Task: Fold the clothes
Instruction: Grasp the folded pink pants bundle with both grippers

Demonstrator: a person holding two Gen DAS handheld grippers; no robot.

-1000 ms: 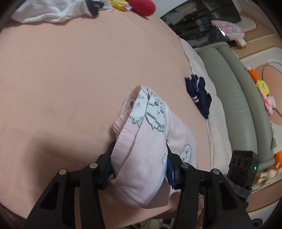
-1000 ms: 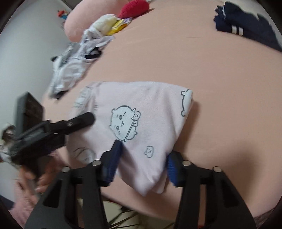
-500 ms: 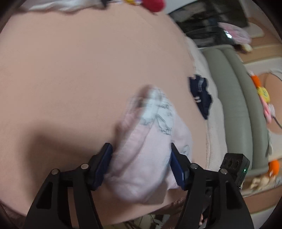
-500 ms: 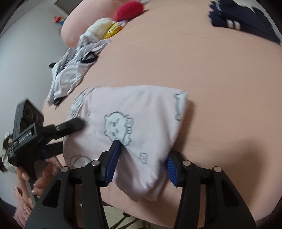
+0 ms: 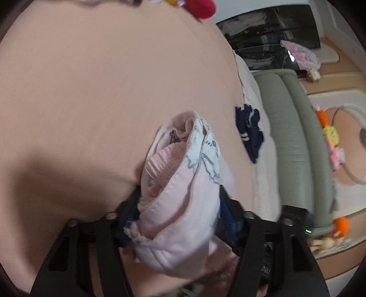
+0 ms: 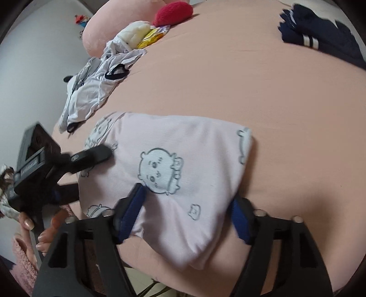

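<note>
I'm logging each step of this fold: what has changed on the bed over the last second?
The left gripper is closing again on the bunched end of the pink printed garment, after briefly widening. The right gripper's jaws are opening around its corner. The navy garment, white clothes and bed sheet stayed put.

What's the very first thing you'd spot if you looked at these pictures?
The pale pink garment with cartoon critters, folded near the front edge of the peach bed, between both grippers' blue pads. Then the red plush at the far end, and the navy clothes at the far right.
</note>
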